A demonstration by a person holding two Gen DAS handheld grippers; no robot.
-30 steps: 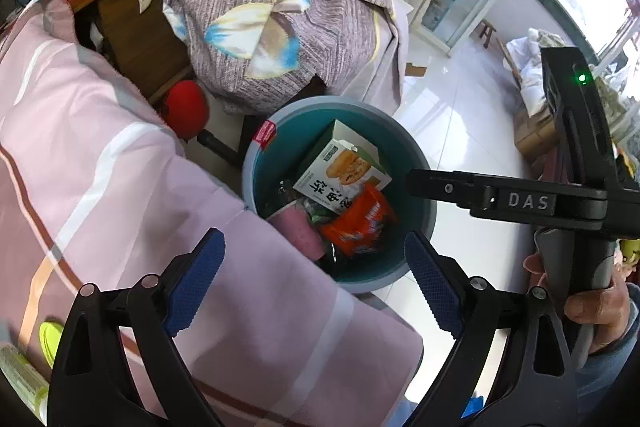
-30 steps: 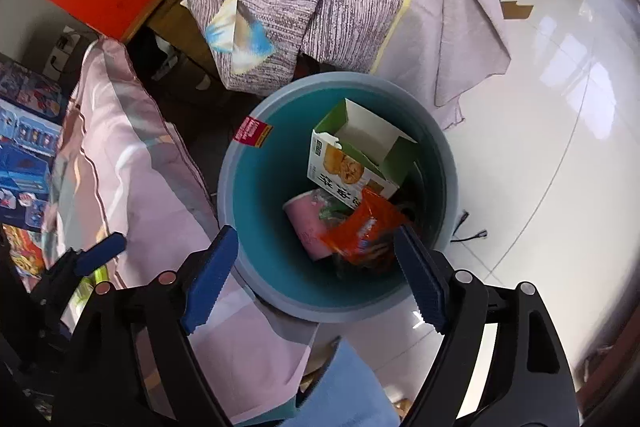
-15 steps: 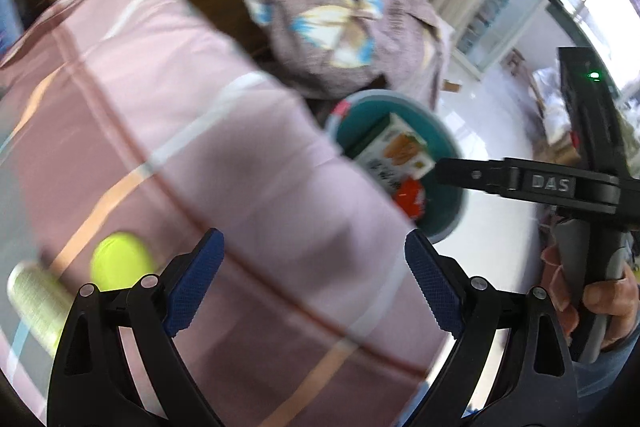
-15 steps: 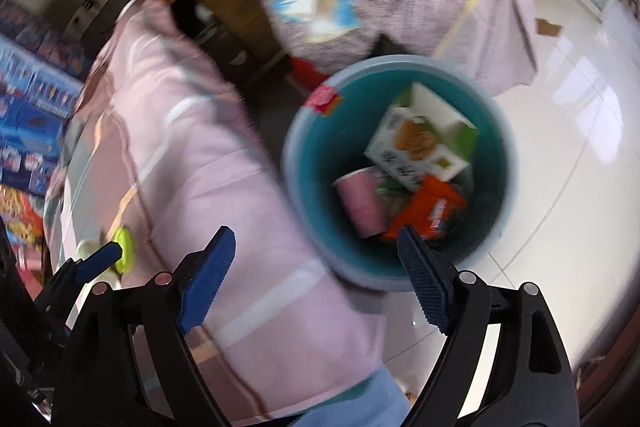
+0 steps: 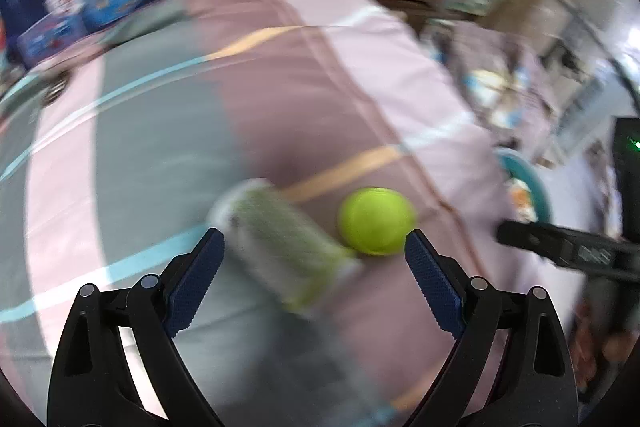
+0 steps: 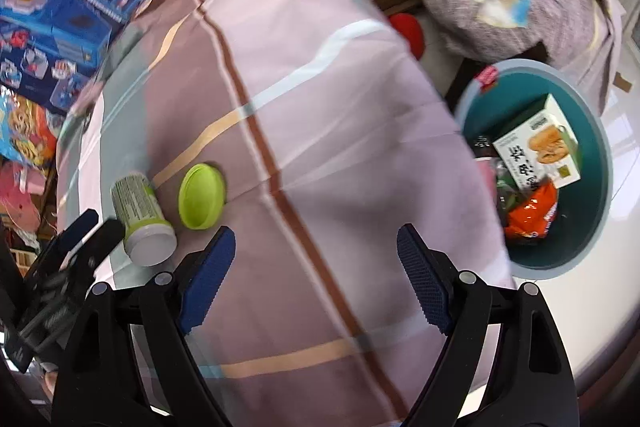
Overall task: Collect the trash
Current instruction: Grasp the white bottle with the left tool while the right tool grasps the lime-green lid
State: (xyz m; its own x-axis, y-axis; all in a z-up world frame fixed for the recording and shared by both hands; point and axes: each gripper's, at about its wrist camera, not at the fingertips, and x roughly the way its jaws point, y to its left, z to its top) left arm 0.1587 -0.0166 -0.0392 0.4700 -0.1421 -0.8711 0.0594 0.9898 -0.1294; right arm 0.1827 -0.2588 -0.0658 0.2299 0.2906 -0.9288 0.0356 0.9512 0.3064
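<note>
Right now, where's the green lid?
The green lid lies on the striped cloth, low left in the right wrist view, just right of the toppled canister. The trash bin sits far right.

Left wrist view: motion-blurred; canister (image 5: 280, 239) label unreadable.
Bin (image 6: 592, 131): near rim hidden behind tablecloth (image 6: 320, 87).
Left hand-held gripper (image 6: 80, 231): cut off by the right wrist view's edge.

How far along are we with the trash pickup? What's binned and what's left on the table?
Done: a snack box and an orange wrapper lie in the teal bin. In hand: nothing; the left gripper and right gripper are both open and empty. Left: the green canister and its lime lid on the tablecloth.
</note>
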